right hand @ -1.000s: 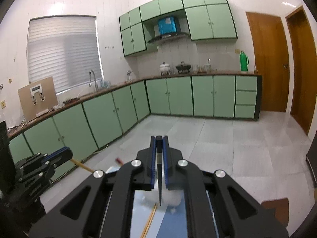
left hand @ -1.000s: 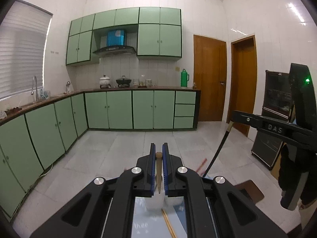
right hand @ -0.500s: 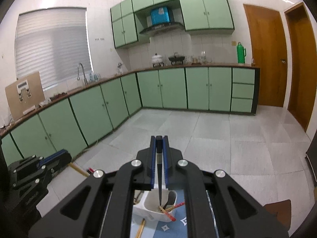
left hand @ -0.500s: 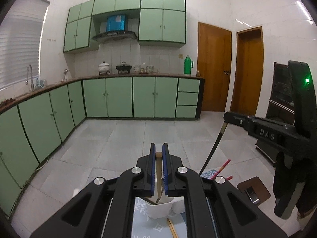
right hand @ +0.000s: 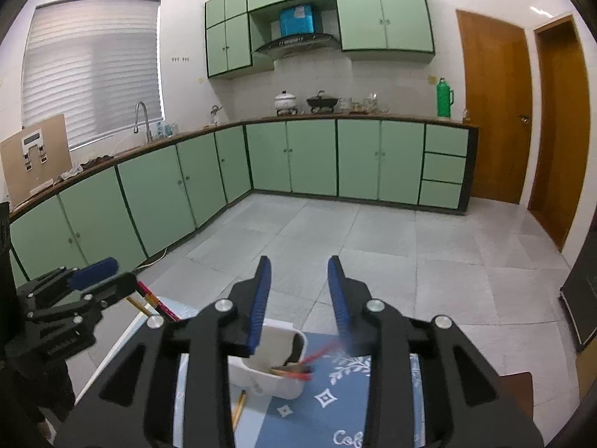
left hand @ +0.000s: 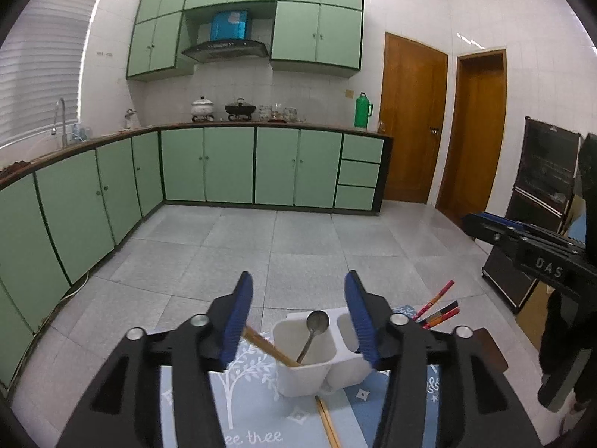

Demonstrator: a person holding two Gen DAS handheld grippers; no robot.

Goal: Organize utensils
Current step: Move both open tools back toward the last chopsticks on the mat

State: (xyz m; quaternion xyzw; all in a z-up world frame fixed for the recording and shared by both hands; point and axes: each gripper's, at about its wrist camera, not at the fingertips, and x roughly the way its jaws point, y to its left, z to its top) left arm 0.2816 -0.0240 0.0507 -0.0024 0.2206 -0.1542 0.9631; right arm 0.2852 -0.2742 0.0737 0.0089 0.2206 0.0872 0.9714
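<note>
A white two-compartment utensil holder [left hand: 298, 373] stands on a blue patterned mat [left hand: 253, 403]. In the left wrist view its left compartment holds a metal spoon [left hand: 315, 330] and a wooden chopstick [left hand: 268, 349]; red chopsticks [left hand: 436, 304] stick out on its right. My left gripper [left hand: 298, 321] is open and empty just above the holder. In the right wrist view the holder [right hand: 268, 369] holds chopsticks and a dark utensil. My right gripper [right hand: 298, 298] is open above it, and a blurred red chopstick [right hand: 321, 354] drops from it into the holder.
Loose wooden chopsticks [left hand: 328, 422] lie on the mat before the holder, also seen in the right wrist view [right hand: 238, 407]. The other gripper shows at the edge of each view, at the right [left hand: 522, 246] and at the left [right hand: 71, 291]. Green kitchen cabinets and tiled floor lie beyond.
Both grippers have opened and come down over the holder. The left one let go of its wooden chopstick, the right one its dark-handled utensil; these now rest in the holder.
</note>
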